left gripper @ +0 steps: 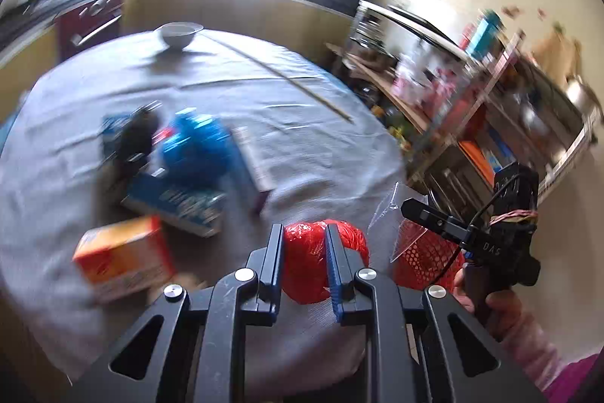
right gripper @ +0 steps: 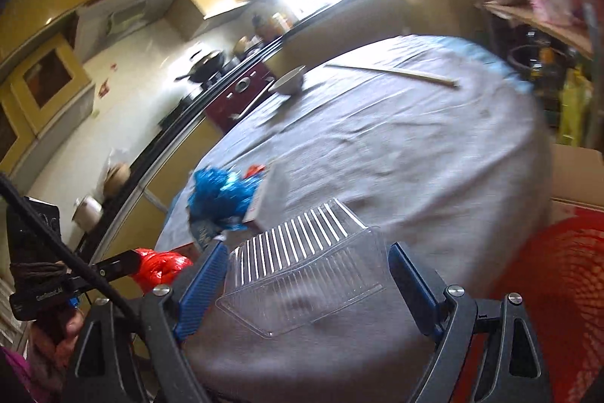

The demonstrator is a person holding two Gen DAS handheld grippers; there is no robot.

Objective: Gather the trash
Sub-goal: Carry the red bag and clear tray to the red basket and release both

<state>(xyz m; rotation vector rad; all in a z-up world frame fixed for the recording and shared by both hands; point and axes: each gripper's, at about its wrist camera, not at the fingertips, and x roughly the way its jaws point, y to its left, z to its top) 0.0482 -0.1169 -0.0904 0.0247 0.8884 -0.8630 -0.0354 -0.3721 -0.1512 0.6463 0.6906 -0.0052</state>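
A: What does the left tool [left gripper: 304, 252] hold?

B: It is clamped on a red plastic bag [left gripper: 321, 263], crumpled into a ball, shiny and wrinkled. The bag sits between the two narrow fingers, above the near edge of the counter [left gripper: 226, 93], which has a grey cloth on it.

A: And the right tool [right gripper: 307, 284]?

B: Its fingers stand wide, and a clear plastic tray [right gripper: 302, 274] lies between them. The tray is transparent, with a row of ribs on its far half and a flat rim. Whether the pads really press on it I cannot tell.

A: Where is the other trash, taking the red bag as the landmark?

B: Beyond the bag lies a crumpled blue wrapper [left gripper: 196, 146] beside a blue box [left gripper: 177, 206]. To the left of the bag is an orange box [left gripper: 124, 259]. To its right, off the counter, is a red mesh basket [left gripper: 422, 259]. Far behind all stands a white bowl [left gripper: 179, 33].
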